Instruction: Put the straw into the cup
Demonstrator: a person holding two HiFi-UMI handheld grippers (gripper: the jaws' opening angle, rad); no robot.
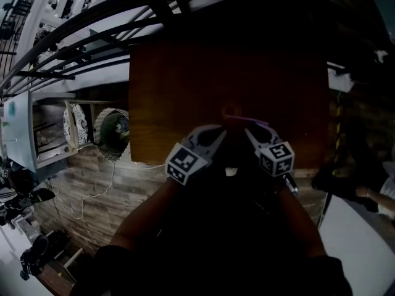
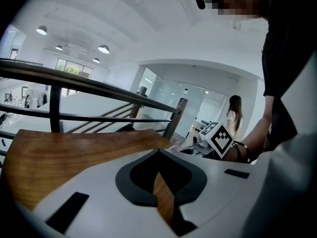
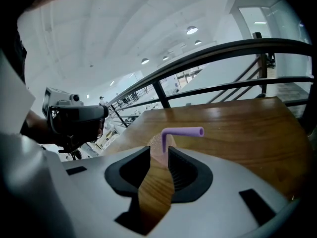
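Straw (image 3: 181, 132) and cup (image 3: 157, 144) are together. The purple stem rises out of the small translucent pinkish cup, and its bent top points off to the right of the right gripper (image 3: 159, 151). Judging by this, the straw is in the cup and the task is as good as finished.

In the right gripper view the cup stands on the wooden worktop (image 3: 242, 128), in line with the slot between the fingers (image 3: 186, 171) and at or just past their tips. Those fingers are a narrow gap apart. Only wood grain shows along the gap, so I take them as slightly open and holding nothing. The gap looks a little narrower than the cup's rounded top. That suggests the cup stands free ahead of the tips and is not pinched between them. In the dim head view the cup also sits ahead of both grippers' tips.

The left gripper (image 2: 158, 151) is empty. Its fingers (image 2: 132, 178) meet at their tips, and only worktop shows through the gap behind them. A faint pink patch to the right of those tips may be the cup, but it is too small to be sure.

Both grippers are low and close together, angled inward towards the cup. This looks like a resting pose that keeps the fingers near without nudging a light, easily tipped cup. The long bent top makes the straw top-heavy, so a brush from either set of fingers could tilt it or lift it out.
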